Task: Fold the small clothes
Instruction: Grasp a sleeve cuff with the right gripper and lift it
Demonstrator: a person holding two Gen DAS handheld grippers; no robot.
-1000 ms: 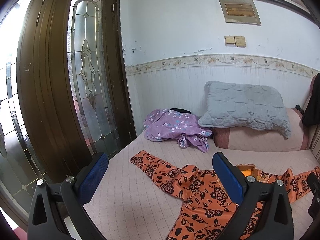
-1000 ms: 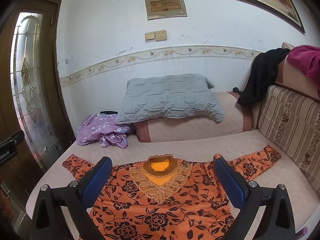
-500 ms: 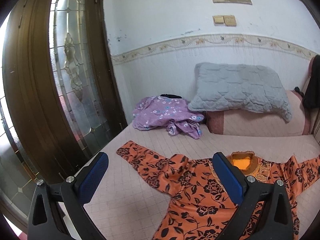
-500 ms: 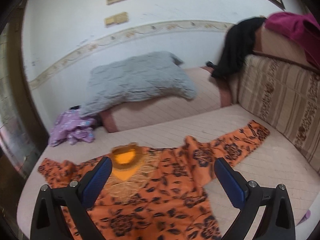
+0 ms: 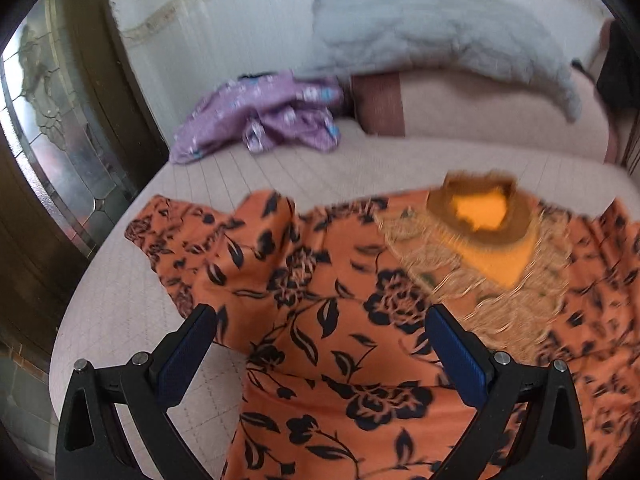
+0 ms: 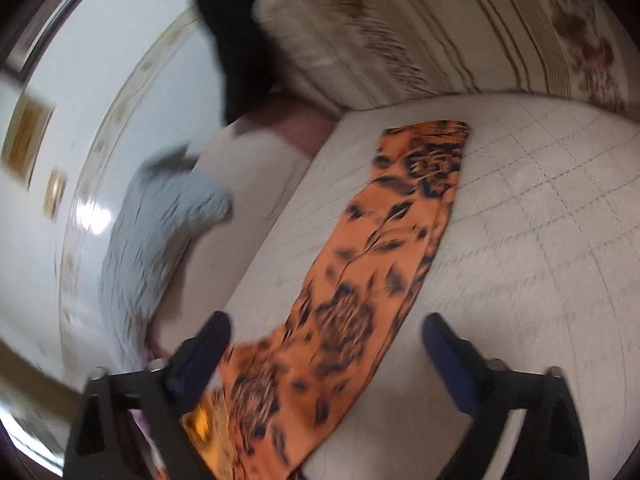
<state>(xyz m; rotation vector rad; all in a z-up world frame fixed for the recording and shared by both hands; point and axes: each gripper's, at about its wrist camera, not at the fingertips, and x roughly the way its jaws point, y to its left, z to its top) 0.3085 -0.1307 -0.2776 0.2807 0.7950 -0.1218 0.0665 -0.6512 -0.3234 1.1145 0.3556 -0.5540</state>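
Note:
An orange top with black flowers [image 5: 320,320] lies spread flat on the pink quilted bed [image 5: 120,312], its yellow lace collar [image 5: 480,220] toward the pillows. My left gripper [image 5: 320,344] is open and empty, just above the top near its left shoulder and sleeve [image 5: 192,240]. My right gripper [image 6: 326,340] is open and empty, tilted, above the base of the right sleeve [image 6: 400,216], which stretches out across the bed [image 6: 540,240]. Both views are blurred by motion.
A crumpled purple floral garment [image 5: 264,116] lies at the bed's far left corner. A grey quilted pillow [image 5: 440,32] rests on a pink bolster [image 5: 480,108]. A wooden glass door [image 5: 48,128] stands left. A striped sofa back [image 6: 440,28] with black cloth [image 6: 232,40] borders the right.
Both grippers have dropped toward the orange top. The left one moved in over the shoulder. The right one swung right and tilted toward the right sleeve. Both stay open.

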